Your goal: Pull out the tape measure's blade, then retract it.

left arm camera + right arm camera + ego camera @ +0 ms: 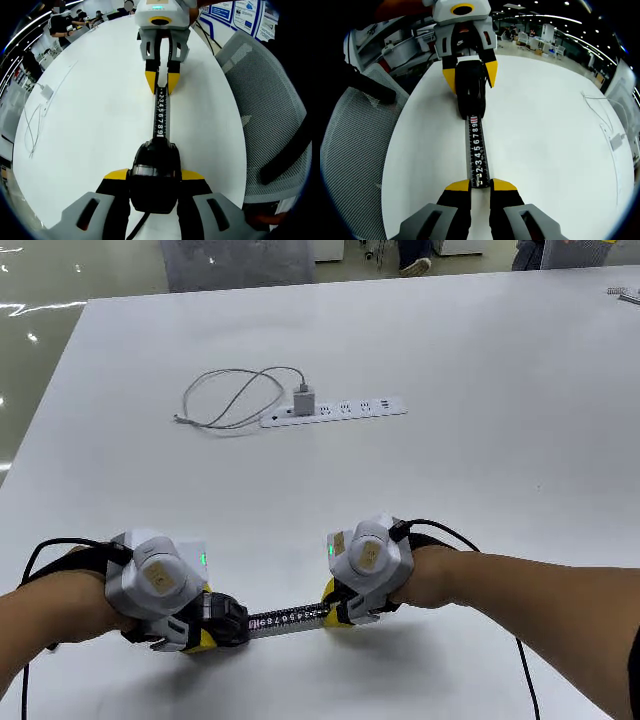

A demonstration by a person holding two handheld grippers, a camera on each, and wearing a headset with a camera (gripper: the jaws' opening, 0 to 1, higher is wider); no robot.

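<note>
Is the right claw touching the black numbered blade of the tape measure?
Touching. In the right gripper view the right claw pinches the end of the black numbered blade between its yellow-tipped jaws, with no gap.

Black tape measure (470,89), black blade (477,150) with white numerals, yellow-tipped left tongs (155,174) and right tongs (480,186), white table (450,360).

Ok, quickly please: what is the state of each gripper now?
Left gripper: closed on the tape measure's case.
Right gripper: closed on the end of the blade.
</note>
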